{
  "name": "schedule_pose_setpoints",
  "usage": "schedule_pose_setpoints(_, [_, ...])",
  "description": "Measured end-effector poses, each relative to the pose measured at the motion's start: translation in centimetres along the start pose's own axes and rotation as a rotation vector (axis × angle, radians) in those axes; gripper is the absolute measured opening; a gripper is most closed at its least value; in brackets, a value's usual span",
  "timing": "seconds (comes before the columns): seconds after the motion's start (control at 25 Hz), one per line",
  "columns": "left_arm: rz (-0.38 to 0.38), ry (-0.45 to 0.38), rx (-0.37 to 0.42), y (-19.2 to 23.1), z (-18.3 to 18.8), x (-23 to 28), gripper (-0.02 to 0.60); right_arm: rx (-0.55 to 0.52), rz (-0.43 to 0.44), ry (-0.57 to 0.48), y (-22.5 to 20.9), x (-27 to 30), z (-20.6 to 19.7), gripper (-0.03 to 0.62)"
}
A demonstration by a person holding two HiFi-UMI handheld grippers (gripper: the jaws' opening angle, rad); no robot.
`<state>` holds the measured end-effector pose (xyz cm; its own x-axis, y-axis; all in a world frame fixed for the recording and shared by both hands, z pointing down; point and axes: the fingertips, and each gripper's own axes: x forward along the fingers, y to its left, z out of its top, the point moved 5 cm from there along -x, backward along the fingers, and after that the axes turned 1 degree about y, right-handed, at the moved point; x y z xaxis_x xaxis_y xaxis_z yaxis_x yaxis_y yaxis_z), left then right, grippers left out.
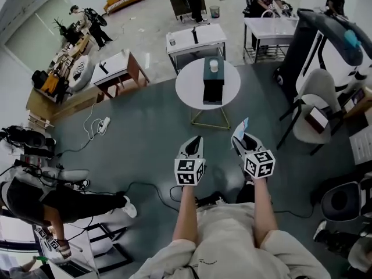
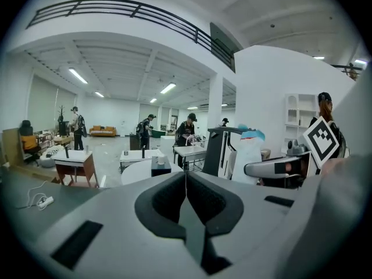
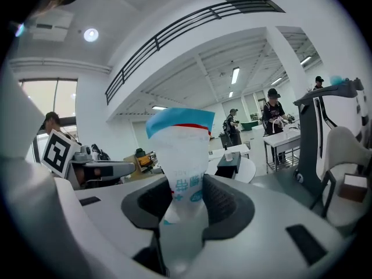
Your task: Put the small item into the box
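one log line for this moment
left tongs: shut, empty | right tongs: shut on packet | box: on round table ahead

Blue print on the white packet, too blurred for reading; no other legible text.

The packet (white, blue-topped) stands upright; dark box on table.

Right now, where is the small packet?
The packet is pinched in the right claw, right of centre in the head view, short of the round table.
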<state>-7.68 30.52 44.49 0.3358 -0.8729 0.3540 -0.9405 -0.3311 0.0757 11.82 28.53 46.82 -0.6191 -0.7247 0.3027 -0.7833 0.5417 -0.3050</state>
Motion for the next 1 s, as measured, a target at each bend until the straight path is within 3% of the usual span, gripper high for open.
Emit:
schedule_pose_setpoints(0.2, [0.011,0.033,0.006,0.5,0.2,3.2,0.023,0.026,-0.007,0.017,-2.6,1.6,0.2,0.181])
schedule_pose_setpoints(0.36, [-0.004,0.041,0.023,0.2,2.1,6.3,0.023,-0.012,-0.001,0.046,-5.0,4.0,2.0,0.181])
schedule_pose_setpoints(0.72, [0.072,0.077,0.044,2.3,4.7,11.8,0.023,-0.009,0.117,0.058,-8.6,10.9,6.4,0.181])
schedule_pose_setpoints(1.0, [0.141,0.070,0.009,2.5,7.4,16.5,0.023,-0.098,0.230,0.114,-10.0,15.0,8.8,0.181])
